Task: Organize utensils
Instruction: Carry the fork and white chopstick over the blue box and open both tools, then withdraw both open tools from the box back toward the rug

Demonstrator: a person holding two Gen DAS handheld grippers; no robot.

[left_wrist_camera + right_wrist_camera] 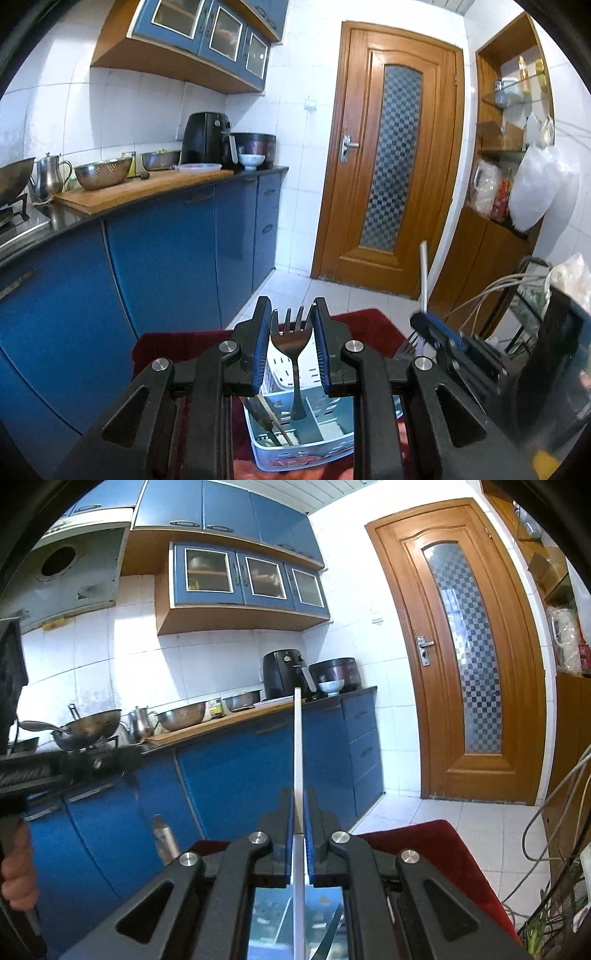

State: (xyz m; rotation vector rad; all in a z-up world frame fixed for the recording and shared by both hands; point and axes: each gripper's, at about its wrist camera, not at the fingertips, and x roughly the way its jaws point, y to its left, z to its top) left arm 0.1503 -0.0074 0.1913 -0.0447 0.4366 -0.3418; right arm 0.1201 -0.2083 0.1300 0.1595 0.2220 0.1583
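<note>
In the left wrist view my left gripper (290,317) is open above a white perforated utensil caddy (310,445) on a red cloth. A metal fork (293,354) stands tines up in the caddy between my jaws, untouched by them. Chopsticks (271,417) lean in the caddy's left compartment. My right gripper (299,805) is shut on a long white stick-like utensil (298,746) that points up and away. The right gripper and white utensil (424,273) also show at the right of the left wrist view, beside another fork (406,347).
Blue kitchen cabinets (166,258) and a counter with metal bowls (103,175), a kettle, an air fryer (205,138) and a rice cooker run along the left. A wooden door (388,155) is ahead. Shelves, bags and cables (491,295) crowd the right.
</note>
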